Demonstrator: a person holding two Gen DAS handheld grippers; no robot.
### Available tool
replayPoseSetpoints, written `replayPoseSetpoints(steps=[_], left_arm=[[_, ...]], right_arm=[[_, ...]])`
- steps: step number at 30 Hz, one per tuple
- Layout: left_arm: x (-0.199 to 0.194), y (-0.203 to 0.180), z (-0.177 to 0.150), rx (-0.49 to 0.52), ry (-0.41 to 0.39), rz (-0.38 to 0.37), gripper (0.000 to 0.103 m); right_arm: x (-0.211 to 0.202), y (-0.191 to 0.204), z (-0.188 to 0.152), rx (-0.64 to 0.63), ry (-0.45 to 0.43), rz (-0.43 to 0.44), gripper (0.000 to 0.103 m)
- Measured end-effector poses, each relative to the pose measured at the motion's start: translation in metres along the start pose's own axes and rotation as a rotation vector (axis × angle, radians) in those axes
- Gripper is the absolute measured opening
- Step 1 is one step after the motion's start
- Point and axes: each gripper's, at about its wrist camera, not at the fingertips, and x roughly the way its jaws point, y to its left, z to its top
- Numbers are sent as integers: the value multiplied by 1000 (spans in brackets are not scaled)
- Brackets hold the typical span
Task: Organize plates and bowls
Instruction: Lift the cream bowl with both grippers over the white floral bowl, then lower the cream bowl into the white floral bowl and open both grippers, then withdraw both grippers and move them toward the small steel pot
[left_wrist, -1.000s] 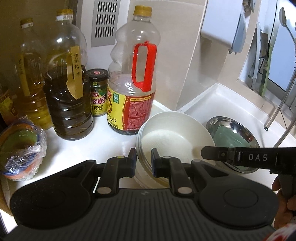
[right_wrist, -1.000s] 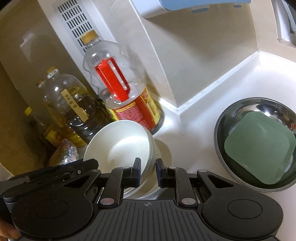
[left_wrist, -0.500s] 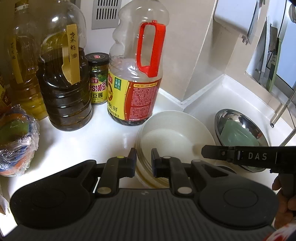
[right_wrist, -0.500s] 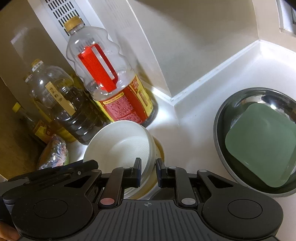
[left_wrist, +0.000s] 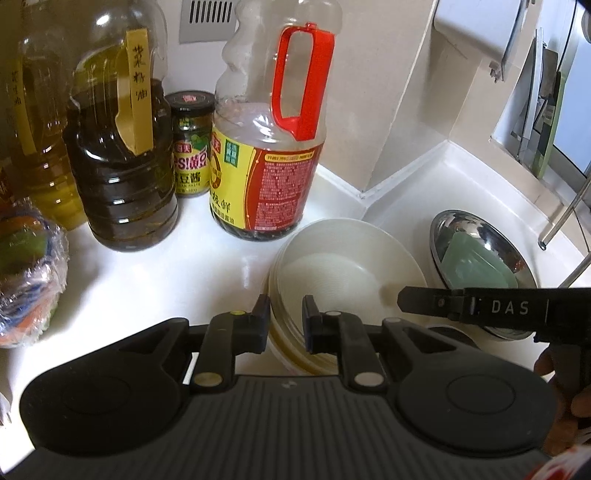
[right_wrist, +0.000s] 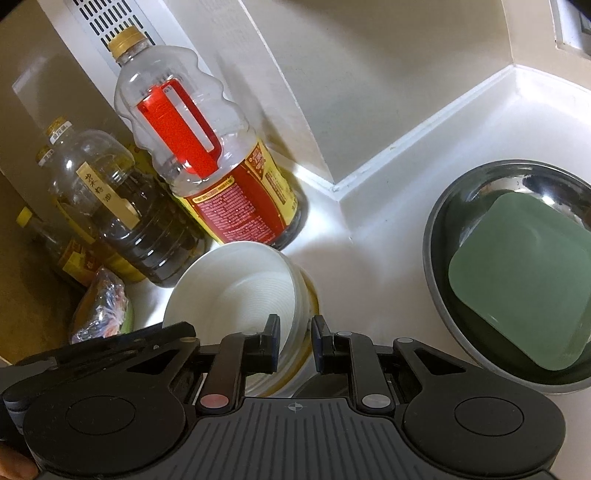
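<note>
Both the left gripper (left_wrist: 284, 319) and right gripper (right_wrist: 294, 341) pinch opposite near rims of the stacked white bowls (left_wrist: 345, 271), which sit on the counter (left_wrist: 177, 273) near the bottles. The bowls look stiff, smooth, breakable and likely slippery; the rim is the best hold.

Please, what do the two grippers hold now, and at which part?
Both hold the stack of white bowls by its rim: left gripper at the near-left edge, right gripper at the right edge.
</note>
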Motion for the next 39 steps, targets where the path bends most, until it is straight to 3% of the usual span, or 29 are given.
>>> replayPoseSetpoints(steps=[5,10,19,24,28,39], left_arm=[[-2,-1,-1,-1,-4,7,19],[-10,-2,0,-1,-27,22,21],[-43,-10,-4,-4,-70,41,30],[-67,-12,-17,-13,-74,55,31],[-83,-16,-33,-17,-57,90,38],[-114,-36,-88,-79,2,133,38]], right_arm=[[0,-2,1,-4,-9,-14,20],[-10,-2,1,-14,-52,-22,46],[-45,-10,-7,-10,-111,21,53],[-71,-21,-22,-10,-132,37,59],[-93,-31,-35,-5,-138,40,60],[-129,-48,-78,-68,-68,38,61]])
